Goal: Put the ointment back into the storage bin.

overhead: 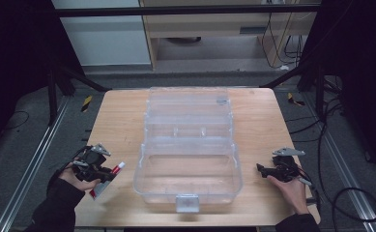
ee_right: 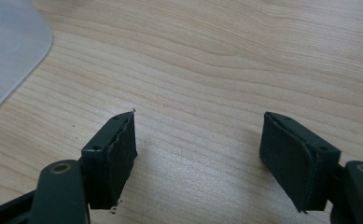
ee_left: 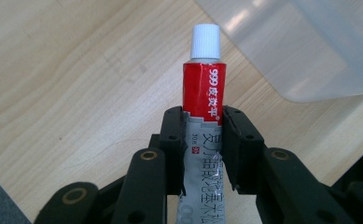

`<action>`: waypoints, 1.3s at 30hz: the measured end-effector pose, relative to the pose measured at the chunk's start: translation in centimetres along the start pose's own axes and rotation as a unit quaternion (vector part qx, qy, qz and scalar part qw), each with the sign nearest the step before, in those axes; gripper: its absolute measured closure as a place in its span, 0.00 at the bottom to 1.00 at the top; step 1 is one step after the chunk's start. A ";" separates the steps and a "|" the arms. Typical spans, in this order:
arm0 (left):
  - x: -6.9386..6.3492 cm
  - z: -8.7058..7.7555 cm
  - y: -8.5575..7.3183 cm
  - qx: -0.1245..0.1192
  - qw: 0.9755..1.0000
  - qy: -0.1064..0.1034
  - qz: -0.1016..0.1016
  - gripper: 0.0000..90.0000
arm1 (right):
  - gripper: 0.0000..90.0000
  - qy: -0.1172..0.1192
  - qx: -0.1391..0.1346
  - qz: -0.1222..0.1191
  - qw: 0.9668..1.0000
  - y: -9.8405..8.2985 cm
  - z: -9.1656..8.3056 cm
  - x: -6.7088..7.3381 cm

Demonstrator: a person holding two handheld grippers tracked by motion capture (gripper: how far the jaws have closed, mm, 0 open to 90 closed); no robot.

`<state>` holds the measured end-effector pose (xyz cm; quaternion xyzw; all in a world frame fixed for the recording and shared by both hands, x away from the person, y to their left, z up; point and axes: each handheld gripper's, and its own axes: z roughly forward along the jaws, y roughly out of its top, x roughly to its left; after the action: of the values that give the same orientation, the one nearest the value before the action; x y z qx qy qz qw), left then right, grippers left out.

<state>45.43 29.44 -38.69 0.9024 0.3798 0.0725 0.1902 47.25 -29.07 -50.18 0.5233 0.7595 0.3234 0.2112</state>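
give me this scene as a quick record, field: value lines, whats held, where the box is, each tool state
surface: wooden table
container: clear plastic box, centre of table, lid open, looks empty
held item: red and silver ointment tube, white cap pointing away from the hand
left tool: shut on the tube's silver part, left of the box
right tool: open, nothing between its jaws, low over bare wood right of the box

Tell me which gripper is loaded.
The left gripper: its jaws clamp a red-and-silver tube. The right gripper stands open over bare table.
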 end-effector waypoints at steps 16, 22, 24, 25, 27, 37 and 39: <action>-2.5 -4.3 4.6 -0.019 0.996 0.007 0.087 0.79 | 0.29 -0.003 0.000 -0.006 1.000 -0.1 0.0 0.1; -4.3 -5.2 7.8 -0.017 0.989 0.001 0.148 0.79 | 0.29 -0.006 -0.004 -0.010 1.000 -0.1 -0.1 0.1; -5.0 -5.4 8.8 -0.021 0.986 -0.003 0.163 0.79 | 0.29 -0.007 -0.004 -0.014 1.000 -0.1 -0.1 0.1; -5.8 -5.4 9.8 -0.017 0.983 -0.005 0.182 0.79 | 0.29 -0.007 -0.004 -0.015 1.000 -0.1 0.0 0.0; -6.1 -5.4 10.2 -0.016 0.982 -0.007 0.190 0.79 | 0.29 -0.008 -0.003 -0.016 1.000 -0.1 0.0 0.0; -8.1 -4.6 13.1 -0.012 0.969 -0.026 0.244 0.79 | 0.29 -0.010 -0.003 -0.021 1.000 -0.1 0.0 0.0; -8.3 -4.3 13.5 -0.009 0.967 -0.031 0.253 0.79 | 0.29 -0.007 -0.003 -0.016 1.000 -0.3 0.1 -0.1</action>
<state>47.33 16.10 -29.23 0.9692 0.1323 0.0935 0.1855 47.15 -29.18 -50.42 0.5127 0.7652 0.3189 0.2236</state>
